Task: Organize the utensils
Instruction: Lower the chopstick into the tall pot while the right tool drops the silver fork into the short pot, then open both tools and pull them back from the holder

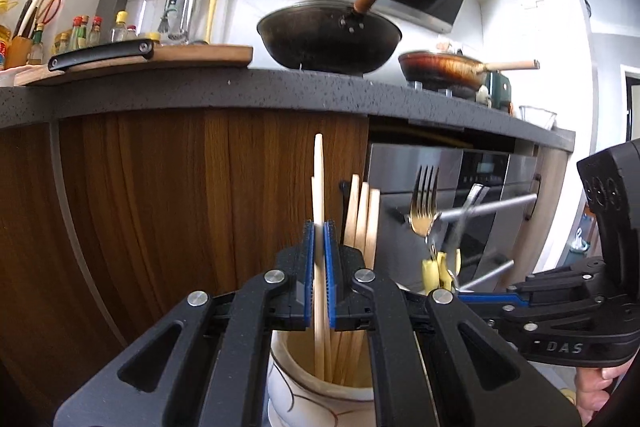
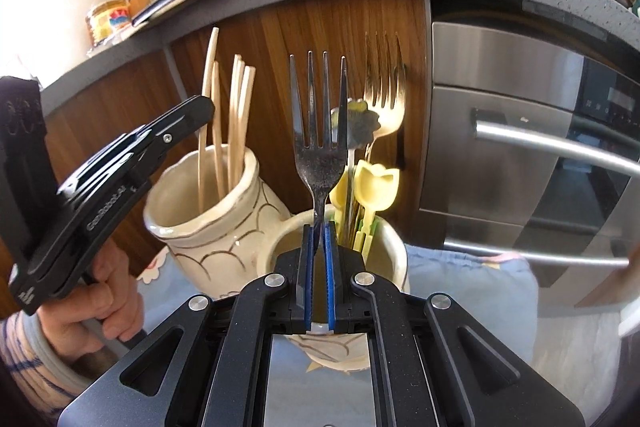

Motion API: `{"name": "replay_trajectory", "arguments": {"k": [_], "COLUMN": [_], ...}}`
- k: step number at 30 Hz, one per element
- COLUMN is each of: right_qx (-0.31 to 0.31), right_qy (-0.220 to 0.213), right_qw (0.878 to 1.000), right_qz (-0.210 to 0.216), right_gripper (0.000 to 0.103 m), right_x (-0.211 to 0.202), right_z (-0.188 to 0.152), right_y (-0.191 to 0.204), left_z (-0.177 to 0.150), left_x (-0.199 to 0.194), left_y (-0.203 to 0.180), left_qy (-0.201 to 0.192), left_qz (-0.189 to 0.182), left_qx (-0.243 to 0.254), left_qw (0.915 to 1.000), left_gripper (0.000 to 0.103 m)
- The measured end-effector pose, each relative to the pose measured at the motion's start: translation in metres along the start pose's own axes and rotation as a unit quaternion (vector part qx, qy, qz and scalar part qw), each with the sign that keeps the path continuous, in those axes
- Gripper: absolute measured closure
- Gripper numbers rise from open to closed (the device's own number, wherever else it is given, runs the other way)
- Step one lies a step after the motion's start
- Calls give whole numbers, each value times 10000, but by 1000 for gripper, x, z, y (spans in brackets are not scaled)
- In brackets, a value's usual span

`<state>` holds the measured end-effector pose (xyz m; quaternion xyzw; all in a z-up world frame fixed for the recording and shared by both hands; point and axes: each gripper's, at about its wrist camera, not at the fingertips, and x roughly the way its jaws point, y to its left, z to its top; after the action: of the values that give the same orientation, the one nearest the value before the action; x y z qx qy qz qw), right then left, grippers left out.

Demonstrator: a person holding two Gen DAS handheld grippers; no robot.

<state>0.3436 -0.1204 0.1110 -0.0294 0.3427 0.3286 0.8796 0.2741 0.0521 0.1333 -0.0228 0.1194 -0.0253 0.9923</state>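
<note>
Left gripper (image 1: pixel 319 225) pinches one wooden chopstick (image 1: pixel 319 183) upright, its lower end inside the rim of a cream jar (image 2: pixel 202 203) among other chopsticks (image 1: pixel 362 219). Right gripper (image 2: pixel 319 227) clamps a steel fork (image 2: pixel 319 119) by its neck, tines up, over a second cream jar (image 2: pixel 390 247) just beside the first. A gold fork (image 2: pixel 386 95) stands there too. Wooden cabinet fronts (image 1: pixel 160 195) rise close behind both jars.

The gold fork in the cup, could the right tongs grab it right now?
Probably not yet. The right tongs are already shut on the silver fork, which stands in front of the gold fork. They'd likely need to let go first.
</note>
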Motion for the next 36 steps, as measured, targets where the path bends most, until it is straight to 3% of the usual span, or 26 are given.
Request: {"name": "replay_trajectory", "arguments": {"k": [13, 15, 17, 23, 31, 36], "right_qx": [84, 87, 83, 38, 4, -8], "right_qy": [55, 24, -7, -270, -883, -1273], "right_qw": [9999, 9999, 10000, 9996, 9960, 9917], "right_qz": [-76, -59, -23, 31, -109, -165], "right_gripper": [97, 95, 91, 84, 65, 42], "right_x": [13, 11, 9, -9, -43, -55], "right_z": [-4, -5, -6, -9, -22, -31], "right_y": [-3, -3, -4, -2, 1, 4], "left_z": [-7, -7, -7, -1, -1, -12], "left_x": [3, 2, 0, -14, -41, -56], "left_y": [-1, 0, 0, 2, -1, -3], "left_qy": [229, 243, 216, 66, -114, -70], "left_qz": [145, 135, 121, 62, 83, 110], "left_qx": [148, 142, 148, 125, 133, 127], "left_qw": [9995, 9995, 9996, 9999, 9998, 9998], "left_gripper": [97, 93, 79, 76, 44, 34]}}
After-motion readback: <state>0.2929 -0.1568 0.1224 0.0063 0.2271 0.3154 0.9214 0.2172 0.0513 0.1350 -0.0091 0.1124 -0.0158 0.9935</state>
